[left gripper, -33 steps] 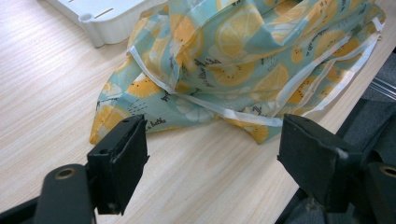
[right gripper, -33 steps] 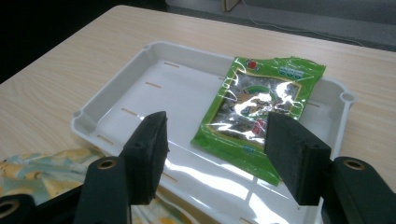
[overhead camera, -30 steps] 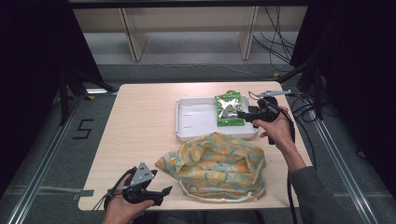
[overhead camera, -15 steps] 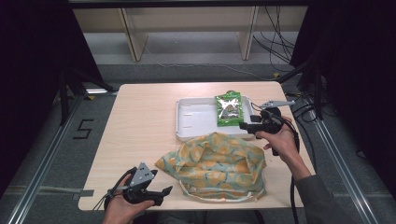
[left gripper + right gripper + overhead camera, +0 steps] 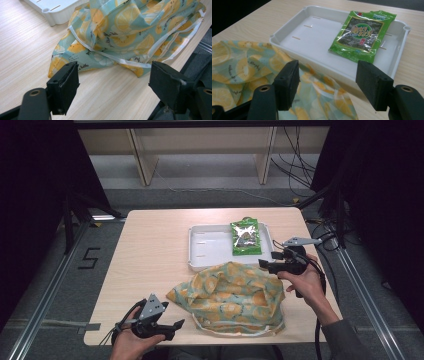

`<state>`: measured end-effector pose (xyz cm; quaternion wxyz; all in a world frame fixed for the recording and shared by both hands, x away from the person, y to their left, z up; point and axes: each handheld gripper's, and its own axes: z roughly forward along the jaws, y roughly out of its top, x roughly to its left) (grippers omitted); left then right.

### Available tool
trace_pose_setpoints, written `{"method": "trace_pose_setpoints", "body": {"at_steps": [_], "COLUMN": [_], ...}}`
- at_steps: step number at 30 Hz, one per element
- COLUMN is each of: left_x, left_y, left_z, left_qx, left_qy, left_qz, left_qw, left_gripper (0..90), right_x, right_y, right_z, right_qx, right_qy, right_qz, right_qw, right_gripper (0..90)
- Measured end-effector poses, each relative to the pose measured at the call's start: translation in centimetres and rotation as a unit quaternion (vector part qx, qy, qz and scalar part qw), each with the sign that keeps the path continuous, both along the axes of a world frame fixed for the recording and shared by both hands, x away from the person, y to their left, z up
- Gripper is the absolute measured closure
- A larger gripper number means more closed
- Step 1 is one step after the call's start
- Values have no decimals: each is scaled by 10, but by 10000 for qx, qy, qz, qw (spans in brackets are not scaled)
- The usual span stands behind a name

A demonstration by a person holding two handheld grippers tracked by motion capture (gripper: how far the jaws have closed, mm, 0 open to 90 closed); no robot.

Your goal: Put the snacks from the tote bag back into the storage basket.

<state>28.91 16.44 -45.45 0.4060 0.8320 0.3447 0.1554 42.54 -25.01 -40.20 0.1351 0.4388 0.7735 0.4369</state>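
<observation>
A green snack packet point(image 5: 244, 237) point(image 5: 362, 35) lies flat in the right part of a white tray point(image 5: 210, 255) point(image 5: 312, 40). A crumpled cloth bag printed with lemon slices point(image 5: 232, 295) point(image 5: 130, 32) point(image 5: 244, 72) lies on the table in front of the tray. My right gripper point(image 5: 263, 265) point(image 5: 332, 85) hovers open over the bag's far right corner, just in front of the tray's near rim. My left gripper point(image 5: 177, 325) point(image 5: 113, 85) rests open near the table's front edge, its jaws pointing at the bag's near left corner without touching it.
The wooden table point(image 5: 150, 250) has bare surface on its left half and behind the tray. Metal rails point(image 5: 45, 295) run along both sides of it. Cables point(image 5: 320, 225) hang off the right edge.
My right gripper has drawn back from the packet in the tray toward me, and now hangs over the bag's far edge. The left gripper has stayed still.
</observation>
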Motion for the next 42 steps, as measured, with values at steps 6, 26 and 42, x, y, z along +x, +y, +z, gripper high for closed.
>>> {"method": "trace_pose_setpoints", "body": {"at_steps": [6,26,42], "left_x": [0,1,0], "left_y": [1,2,1], "left_z": [0,0,-1], "left_qx": [71,83,-15], "left_qy": [-12,-28,38], "left_qz": [9,-3,116], "left_qw": [10000,10000,9999], "left_gripper": [233,233,233], "right_x": [-13,-51,-83], "right_y": [-3,-12,-22], "right_z": [-5,-9,-11], "right_qx": [-23,181,140], "right_qy": [-35,-22,-6], "right_qz": [20,192,307], "right_qw": [10000,9997,9994], "right_gripper": [365,334,305]}}
